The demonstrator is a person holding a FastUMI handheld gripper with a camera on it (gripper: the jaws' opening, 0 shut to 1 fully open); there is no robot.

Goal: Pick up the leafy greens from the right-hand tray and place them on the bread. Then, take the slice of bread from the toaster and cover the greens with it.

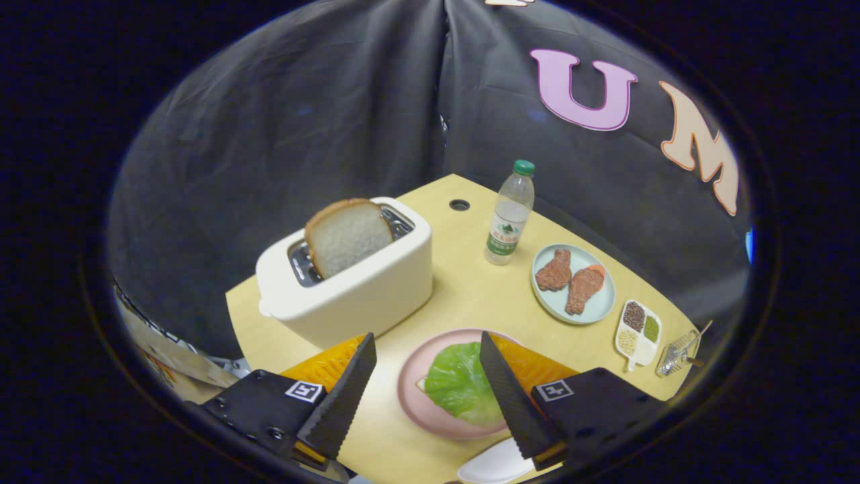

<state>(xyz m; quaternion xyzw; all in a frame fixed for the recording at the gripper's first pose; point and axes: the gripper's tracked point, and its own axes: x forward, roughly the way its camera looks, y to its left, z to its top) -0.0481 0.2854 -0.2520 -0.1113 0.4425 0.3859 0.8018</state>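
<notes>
Judging by how things lie, I take the first half as done: the leafy greens (pixel 460 383) rest on the pink plate (pixel 411 393) between and just beyond my fingers, with a pale corner of bread (pixel 422 385) peeking out from under their near-left side. My gripper (pixel 427 388) stands wide open and carries nothing, one finger on each side of the plate. What is left is the second half. The slice of bread (pixel 349 235) stands upright in the slot of the white toaster (pixel 356 282), beyond the plate and off to the left, untouched. I reckon my next job is to lift toward the toaster, close on the exposed top of that slice, and bring it back to cover the greens.
</notes>
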